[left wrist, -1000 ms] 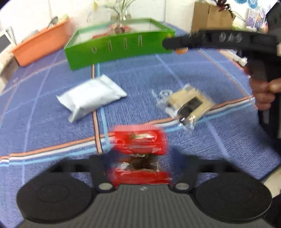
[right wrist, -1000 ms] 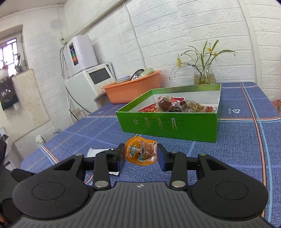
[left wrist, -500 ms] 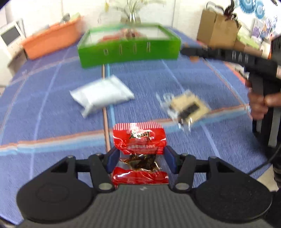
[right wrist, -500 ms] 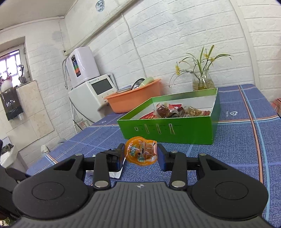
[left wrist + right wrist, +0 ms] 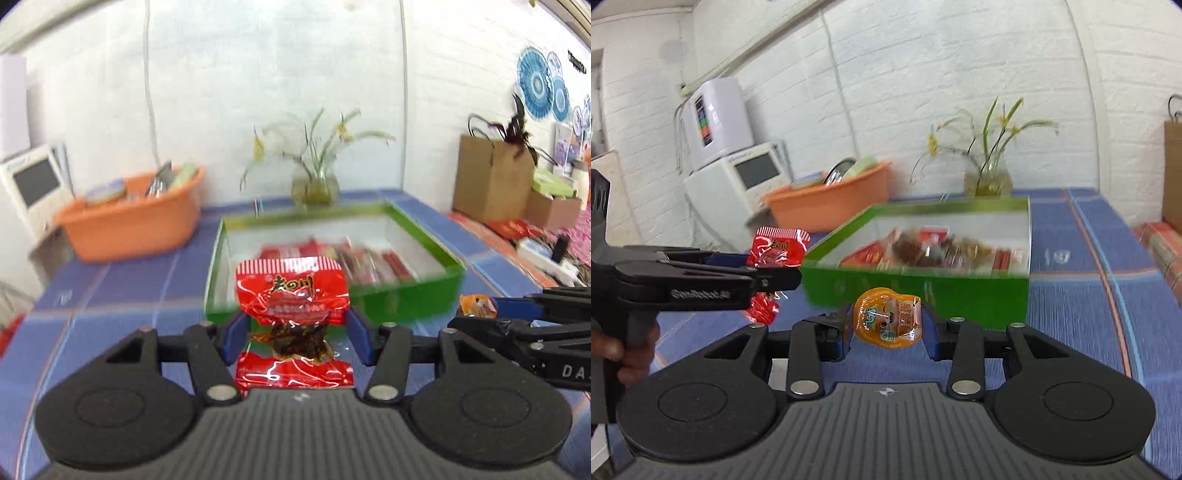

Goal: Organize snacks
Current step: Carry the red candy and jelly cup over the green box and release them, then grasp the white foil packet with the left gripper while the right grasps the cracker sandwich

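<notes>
My left gripper [image 5: 293, 334] is shut on a red snack packet [image 5: 291, 291] and holds it in the air just before the green box [image 5: 406, 302]. My right gripper [image 5: 886, 332] is shut on an orange jelly cup [image 5: 886, 317], also in the air before the green box [image 5: 923, 291]. The box holds several wrapped snacks [image 5: 934, 247]. In the right wrist view the left gripper [image 5: 775, 273] with the red packet [image 5: 777, 245] is at the left. In the left wrist view the right gripper [image 5: 476, 314] with the orange cup [image 5: 476, 305] is at the right.
An orange basin [image 5: 133, 221] with dishes stands left of the box on the blue tablecloth [image 5: 1071, 302]. A glass vase of flowers [image 5: 314, 184] stands behind the box. A cardboard box [image 5: 491, 181] is at the far right. White appliances [image 5: 738, 177] stand at the left.
Both grippers have lifted and moved forward toward the green box with their snacks. The left view has tilted up, so the silver pouch and biscuit pack have left it.
</notes>
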